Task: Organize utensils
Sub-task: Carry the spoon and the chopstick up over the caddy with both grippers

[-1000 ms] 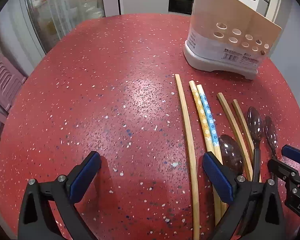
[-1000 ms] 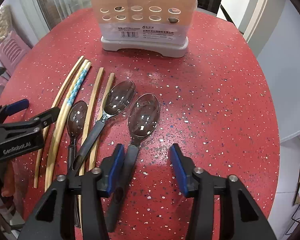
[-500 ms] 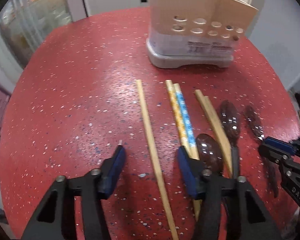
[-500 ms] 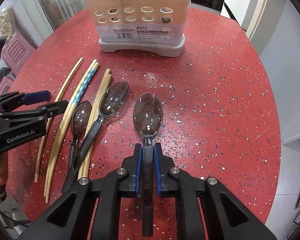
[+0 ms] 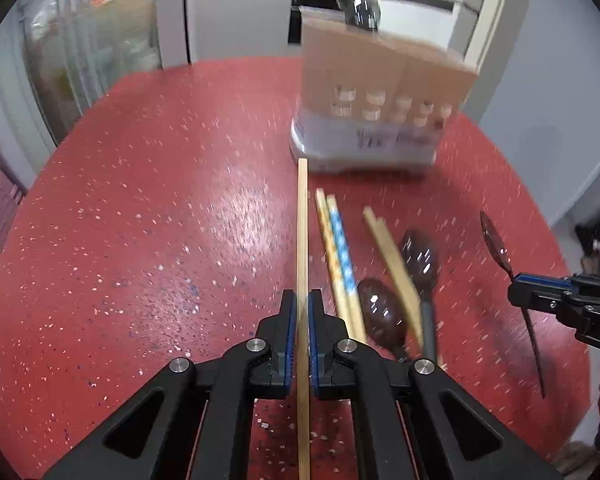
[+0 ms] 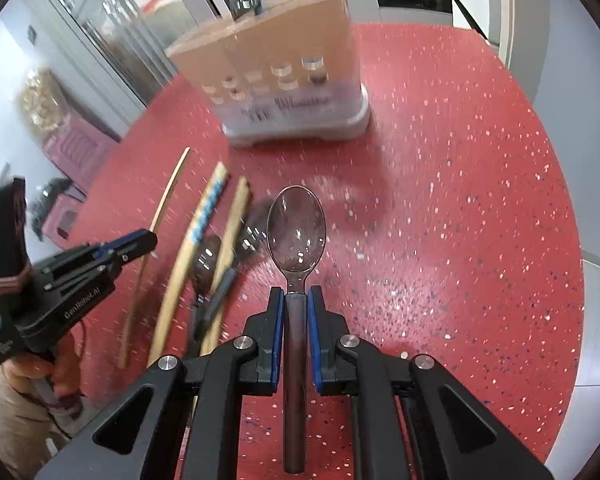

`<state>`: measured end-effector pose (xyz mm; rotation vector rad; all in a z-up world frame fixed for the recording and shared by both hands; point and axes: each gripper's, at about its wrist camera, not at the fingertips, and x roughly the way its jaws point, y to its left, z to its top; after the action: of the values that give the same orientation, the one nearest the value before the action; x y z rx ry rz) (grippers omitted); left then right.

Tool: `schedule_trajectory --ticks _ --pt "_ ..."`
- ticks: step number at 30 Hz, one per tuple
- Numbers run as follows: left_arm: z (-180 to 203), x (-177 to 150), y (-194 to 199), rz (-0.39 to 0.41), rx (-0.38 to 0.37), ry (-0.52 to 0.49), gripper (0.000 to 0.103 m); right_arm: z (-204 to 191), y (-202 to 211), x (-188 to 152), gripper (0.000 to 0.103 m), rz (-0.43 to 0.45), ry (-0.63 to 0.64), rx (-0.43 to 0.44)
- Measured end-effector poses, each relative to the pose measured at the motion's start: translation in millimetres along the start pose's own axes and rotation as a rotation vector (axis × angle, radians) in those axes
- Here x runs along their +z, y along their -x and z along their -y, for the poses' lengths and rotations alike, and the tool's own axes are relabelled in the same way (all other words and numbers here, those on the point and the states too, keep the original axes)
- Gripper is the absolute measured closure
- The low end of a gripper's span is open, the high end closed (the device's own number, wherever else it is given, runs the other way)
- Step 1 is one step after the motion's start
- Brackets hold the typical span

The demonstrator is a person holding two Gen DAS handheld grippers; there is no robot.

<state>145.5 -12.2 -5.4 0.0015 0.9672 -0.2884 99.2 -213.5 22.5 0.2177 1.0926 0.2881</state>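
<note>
Left wrist view: the left claw (image 5: 302, 312) has just been closing and its blue pads now pinch a plain wooden chopstick (image 5: 302, 240), whose far tip ends just short of the beige utensil holder (image 5: 380, 92). The right claw (image 6: 296, 304) is clamped on the dark handle of a clear smoky spoon (image 6: 297, 232), bowl pointing toward the holder. On the left claw's side, seen from the right wrist, white lettering reads "GenRobot.AI"; on the right claw's body the letters "DA" run off the frame edge. The holder carries a white label with barcodes, its print too blurred to read. Toward the claws from the holder, on the red speckled counter (image 5: 140, 200), lie a yellow and a blue patterned chopstick (image 5: 338, 248), two plain chopsticks (image 5: 392, 260) and two more dark spoons (image 5: 418, 256). To the right of the holder the counter lies bare out to its rounded rim
</note>
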Motion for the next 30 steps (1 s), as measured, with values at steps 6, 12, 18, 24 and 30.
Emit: schedule_trajectory --ticks 6,12,18,24,30 --pt "3 8 41 0.117 -0.023 0.039 0.071 -4 30 9 0.09 0.086 0.015 0.059" --pt "4 34 74 0.221 -0.053 0.052 0.071 -12 50 29 0.09 0.159 0.038 0.088" --pt "6 66 94 0.301 -0.079 0.049 0.071 -13 65 57 0.09 0.216 0.05 0.101" --pt "5 106 120 0.37 -0.099 0.061 0.071 -12 77 94 0.09 0.271 0.064 0.1" --pt "0 143 139 0.444 -0.112 0.074 0.071 -15 91 132 0.09 0.346 0.084 0.102"
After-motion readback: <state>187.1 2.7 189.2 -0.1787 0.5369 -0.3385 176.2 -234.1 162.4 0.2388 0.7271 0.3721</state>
